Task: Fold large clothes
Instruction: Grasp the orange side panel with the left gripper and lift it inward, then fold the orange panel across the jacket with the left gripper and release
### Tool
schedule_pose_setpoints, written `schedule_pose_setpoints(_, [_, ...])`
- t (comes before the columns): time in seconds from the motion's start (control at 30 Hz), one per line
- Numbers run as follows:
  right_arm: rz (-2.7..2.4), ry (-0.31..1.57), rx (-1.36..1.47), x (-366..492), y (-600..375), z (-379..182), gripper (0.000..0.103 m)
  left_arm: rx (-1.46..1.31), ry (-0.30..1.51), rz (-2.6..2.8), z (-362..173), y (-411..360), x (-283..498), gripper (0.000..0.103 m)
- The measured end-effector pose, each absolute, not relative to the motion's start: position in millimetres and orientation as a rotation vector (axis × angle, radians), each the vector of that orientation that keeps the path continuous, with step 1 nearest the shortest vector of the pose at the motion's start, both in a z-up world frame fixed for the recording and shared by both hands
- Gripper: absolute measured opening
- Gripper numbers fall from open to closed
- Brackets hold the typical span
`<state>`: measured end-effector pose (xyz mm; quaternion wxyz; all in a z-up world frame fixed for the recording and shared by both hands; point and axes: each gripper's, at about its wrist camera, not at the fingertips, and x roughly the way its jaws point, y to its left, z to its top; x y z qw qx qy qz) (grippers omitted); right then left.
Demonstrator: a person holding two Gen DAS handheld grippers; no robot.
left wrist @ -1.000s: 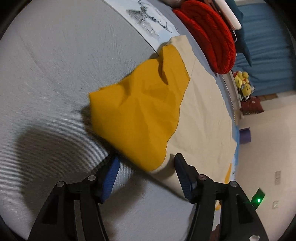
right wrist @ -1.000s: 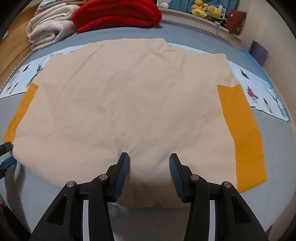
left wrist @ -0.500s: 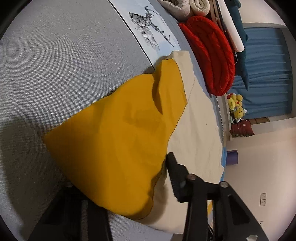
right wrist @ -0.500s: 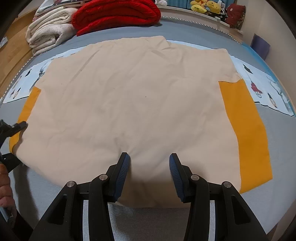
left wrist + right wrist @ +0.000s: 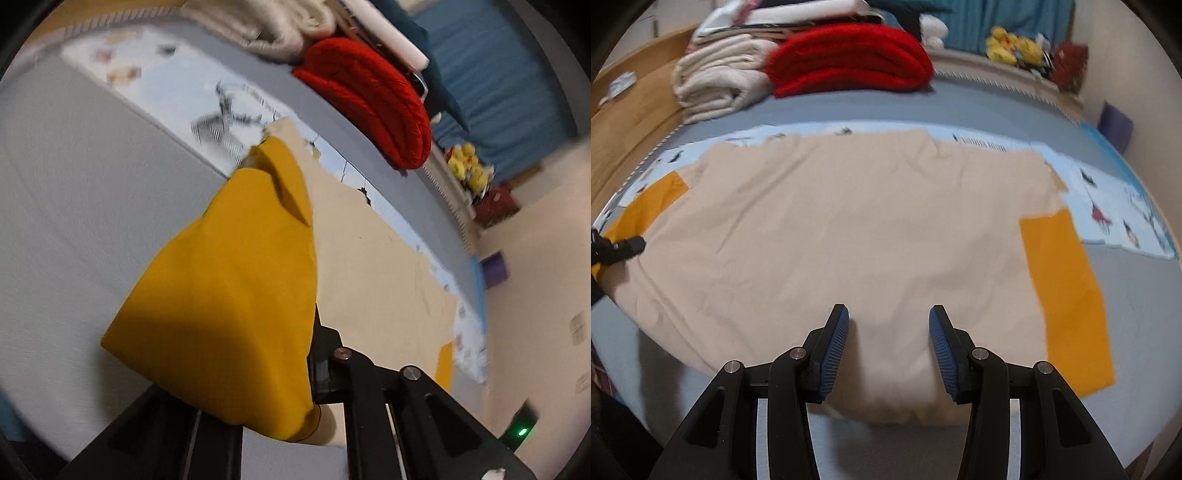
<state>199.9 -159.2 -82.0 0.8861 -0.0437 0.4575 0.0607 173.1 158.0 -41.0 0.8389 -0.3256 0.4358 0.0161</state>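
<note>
a large cream cotton shirt with mustard-yellow sleeves (image 5: 857, 236) lies spread flat on a grey woven bed cover (image 5: 1137, 332), its body a broad, softly creased rectangle. the shirt's right mustard sleeve (image 5: 1067, 295) rests flat as a long smooth strip on the right. at the left edge, the left mustard sleeve (image 5: 229, 288) is raised off the bed and drapes in a loose cone-shaped fold over the left gripper (image 5: 258, 373); its jaws are clamped on that sleeve, with the fabric hiding the tips. the left-wrist view is motion-blurred.

the right gripper (image 5: 888, 343) hovers over the near hem of the shirt at its middle, its ribbed blue pads (image 5: 834, 343) set apart with nothing between them, casting a soft shadow on the cloth.

under the far side of the shirt lies a pale blue printed sheet with small figures (image 5: 1115, 206). beyond it, at the far end of the bed, sits a folded red quilted blanket (image 5: 849, 62), and to its left a stack of fluffy cream towels (image 5: 716, 85). yellow plush toys (image 5: 1012, 48) sit on a ledge at the far right.
</note>
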Motion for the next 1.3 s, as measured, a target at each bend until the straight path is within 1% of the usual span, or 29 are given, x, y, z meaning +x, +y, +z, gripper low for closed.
schedule_pose_setpoints(0.1, [0.150, 0.948, -0.081, 187.9, -140.4, -78.7, 0.047, -0.561, 0.905, 0.068, -9.9, 162.2, 154.4, 0.009])
schedule_pose_setpoints(0.17, [0.172, 0.972, -0.100, 186.6, -126.0, -88.2, 0.047, -0.496, 0.878, 0.073, 5.6, 161.5, 147.3, 0.009])
schedule_pose_setpoints(0.27, [0.226, 1.153, -0.203, 198.5, -99.6, -128.7, 0.047, -0.385, 0.849, 0.056, 12.0, 145.6, 147.3, 0.009])
schedule_pose_setpoints(0.3, [0.238, 1.172, -0.194, 201.7, -99.7, -131.4, 0.047, -0.339, 0.836, 0.051, 11.2, 138.4, 145.9, 0.009])
schedule_pose_setpoints(0.37, [0.238, 1.167, -0.164, 206.9, -108.6, -121.5, 0.047, -0.260, 0.812, 0.036, 8.3, 124.8, 142.6, 0.009])
schedule_pose_setpoints(0.43, [0.262, 1.142, -0.135, 211.8, -126.8, -98.1, 0.047, -0.254, 0.815, 0.019, 7.1, 119.8, 143.1, 0.009])
schedule_pose_setpoints(0.5, [0.282, 1.090, -0.143, 215.0, -144.3, -73.3, 0.047, -0.251, 0.803, 0.010, 12.5, 115.1, 147.6, 0.009])
schedule_pose_setpoints(0.6, [0.283, 0.962, -0.183, 222.8, -186.6, -22.1, 0.048, -0.245, 0.789, -0.021, 17.6, 97.9, 153.7, 0.009])
schedule_pose_setpoints(0.73, [0.205, 0.832, -0.210, 223.5, -242.4, 18.1, 0.060, -0.196, 0.779, -0.071, 21.8, 61.6, 157.2, 0.009])
schedule_pose_setpoints(0.83, [0.110, 0.788, -0.100, 218.5, -286.6, 24.5, 0.061, -0.133, 0.764, -0.113, 26.1, 28.7, 159.1, 0.009])
schedule_pose_setpoints(0.9, [0.057, 0.839, -0.040, 215.9, -311.0, 24.0, 0.061, -0.105, 0.759, -0.155, 26.7, 6.4, 159.3, 0.008])
schedule_pose_setpoints(0.97, [0.016, 0.757, -0.022, 203.3, -329.2, 39.9, 0.061, -0.077, 0.759, -0.195, 27.2, -18.6, 161.0, 0.008])
schedule_pose_setpoints(1.03, [0.001, 0.729, -0.015, 194.2, -340.6, 47.0, 0.061, -0.039, 0.763, -0.236, 25.1, -44.3, 162.0, 0.008])
schedule_pose_setpoints(1.2, [-0.001, 0.768, -0.002, 178.2, -362.6, 44.7, 0.061, 0.088, 0.801, -0.369, 9.1, -119.7, 156.2, 0.008])
schedule_pose_setpoints(1.3, [0.000, 0.810, 0.055, 169.8, -380.7, 40.5, 0.061, 0.167, 0.862, -0.466, -8.4, -160.7, 153.1, 0.008])
